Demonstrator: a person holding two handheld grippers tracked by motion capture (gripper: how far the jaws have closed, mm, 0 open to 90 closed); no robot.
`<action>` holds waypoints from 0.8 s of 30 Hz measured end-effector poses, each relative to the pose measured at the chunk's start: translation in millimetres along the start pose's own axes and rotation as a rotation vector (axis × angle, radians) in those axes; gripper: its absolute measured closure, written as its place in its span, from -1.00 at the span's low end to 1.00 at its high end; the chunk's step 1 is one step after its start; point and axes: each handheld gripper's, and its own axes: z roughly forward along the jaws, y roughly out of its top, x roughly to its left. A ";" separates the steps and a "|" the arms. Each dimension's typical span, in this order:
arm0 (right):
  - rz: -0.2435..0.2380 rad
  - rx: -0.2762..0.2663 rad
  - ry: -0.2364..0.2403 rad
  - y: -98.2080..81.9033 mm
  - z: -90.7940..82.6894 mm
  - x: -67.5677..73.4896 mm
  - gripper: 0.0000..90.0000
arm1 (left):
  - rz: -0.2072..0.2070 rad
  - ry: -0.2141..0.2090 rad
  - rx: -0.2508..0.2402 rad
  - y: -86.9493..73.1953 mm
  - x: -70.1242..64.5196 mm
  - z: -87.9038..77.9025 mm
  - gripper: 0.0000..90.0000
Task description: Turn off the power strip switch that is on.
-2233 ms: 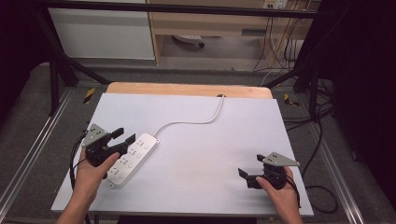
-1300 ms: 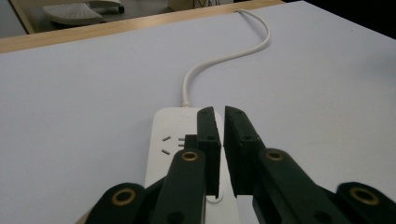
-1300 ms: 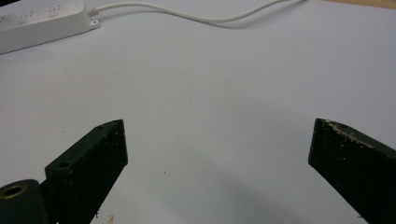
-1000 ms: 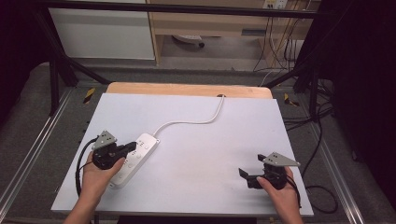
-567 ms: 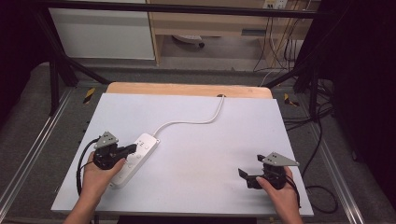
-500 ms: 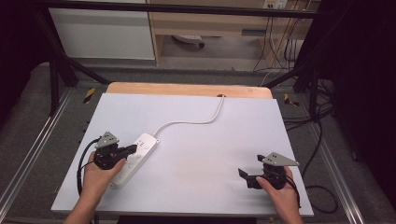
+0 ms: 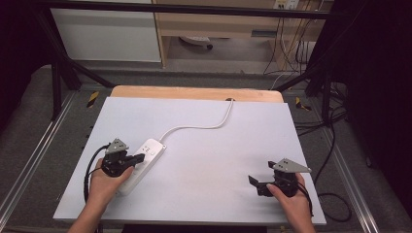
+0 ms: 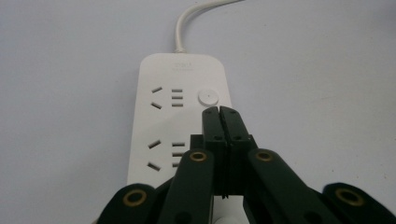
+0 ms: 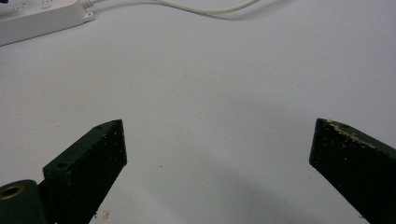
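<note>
A white power strip [image 7: 152,147] lies at the left of the white table top [image 7: 209,160], and its white cable [image 7: 204,127] runs to the table's far edge. My left gripper [image 7: 139,157] is over the strip with its jaws pressed together and nothing between them. In the left gripper view the left gripper's tips [image 8: 219,110] sit just short of the strip's round button [image 8: 208,96], above the strip's face [image 8: 163,121]; whether they touch it I cannot tell. My right gripper [image 7: 254,185] rests at the near right, open. Its jaws stand wide over bare table [image 9: 217,128].
The strip's end [image 9: 37,21] and cable [image 9: 210,9] lie far off in the right gripper view. A wooden board edge [image 7: 194,92] borders the table's far side. Black frame bars, loose cables and cabinets stand beyond on the floor.
The left gripper, open at first, has shut and shifted slightly nearer over the power strip. The right gripper has kept still.
</note>
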 end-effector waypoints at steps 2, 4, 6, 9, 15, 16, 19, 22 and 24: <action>0.001 0.000 0.000 -0.1 -0.3 -0.3 -0.90 | 0.001 0.000 0.006 0.2 -0.7 0.9 1.00; 0.001 0.000 0.001 -0.2 -0.6 0.2 -0.90 | 0.005 0.003 0.014 0.0 -1.4 2.2 1.00; -0.002 0.001 -0.001 -0.2 -0.6 0.4 -0.90 | 0.016 0.011 0.023 -0.2 -1.5 3.2 1.00; -0.005 0.002 -0.003 -0.2 -0.2 0.6 -0.90 | 0.007 0.009 0.023 -0.6 -1.1 3.8 1.00; -0.003 0.003 0.000 -0.1 -0.4 0.4 -0.90 | 0.002 0.011 0.034 -1.7 -0.4 6.0 1.00; -0.004 0.005 0.001 -0.2 -0.3 0.4 -0.90 | 0.003 0.013 0.034 -1.6 -0.5 6.0 1.00; -0.004 0.011 0.005 -0.4 0.1 0.6 -0.90 | 0.006 0.013 0.035 -1.5 -0.7 6.2 1.00; -0.004 0.010 0.005 -0.2 0.2 0.7 -0.90 | 0.007 0.011 0.042 -2.0 -0.8 7.4 1.00; -0.003 0.009 0.004 -0.2 -0.1 0.8 -0.90 | 0.009 0.013 0.044 -2.0 -1.4 7.9 1.00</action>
